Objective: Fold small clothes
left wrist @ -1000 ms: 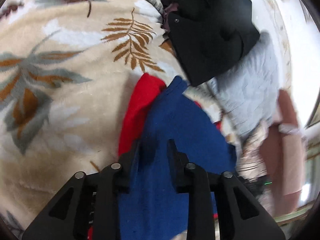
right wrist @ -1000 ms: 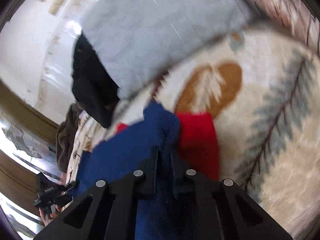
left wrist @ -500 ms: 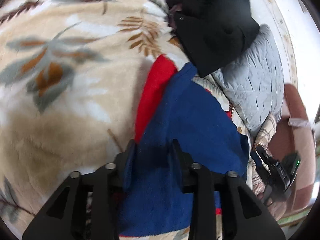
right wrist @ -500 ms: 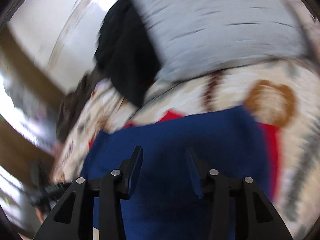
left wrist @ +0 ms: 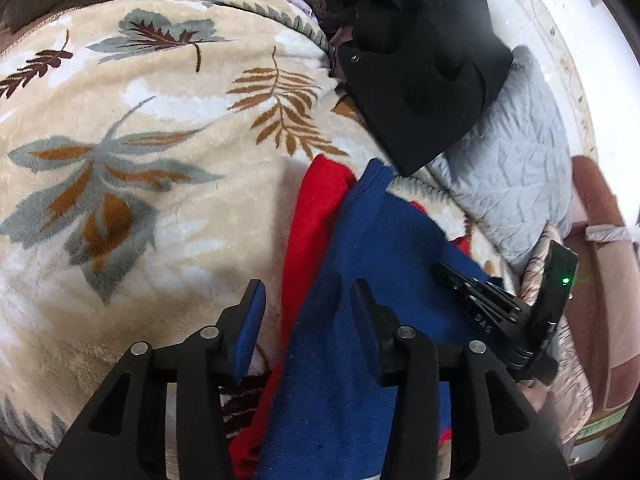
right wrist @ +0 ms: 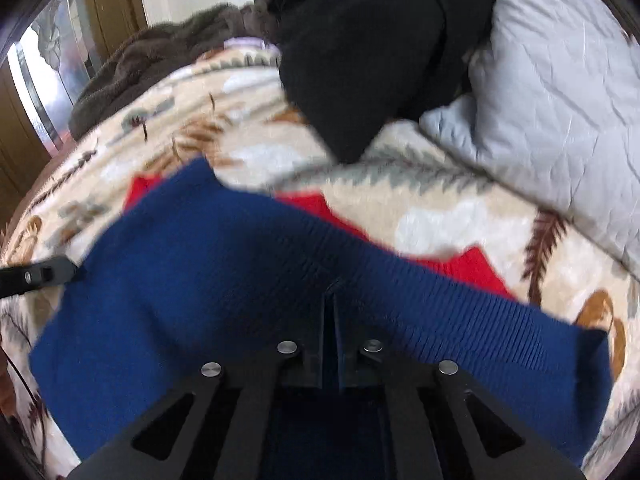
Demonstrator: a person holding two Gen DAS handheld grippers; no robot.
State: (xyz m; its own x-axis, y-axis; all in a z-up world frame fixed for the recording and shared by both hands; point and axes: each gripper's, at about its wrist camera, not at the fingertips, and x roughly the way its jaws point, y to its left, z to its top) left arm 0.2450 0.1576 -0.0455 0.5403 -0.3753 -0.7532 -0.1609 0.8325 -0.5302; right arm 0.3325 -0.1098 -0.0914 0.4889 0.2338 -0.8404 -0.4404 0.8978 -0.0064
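Right wrist view: right tool (right wrist: 330,312) pinched on blue-and-red knit garment (right wrist: 224,264) mid-bed (blanket-covered); left tool (left wrist: 308,304) spread above it. Fold barely begun, most remaining.

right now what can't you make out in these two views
- Left wrist: near end of the blue sweater, hidden behind the left gripper.
- Right wrist: what the right gripper pinches; cloth drapes over its fingers.
- Both: the red cloth, mostly under the blue.
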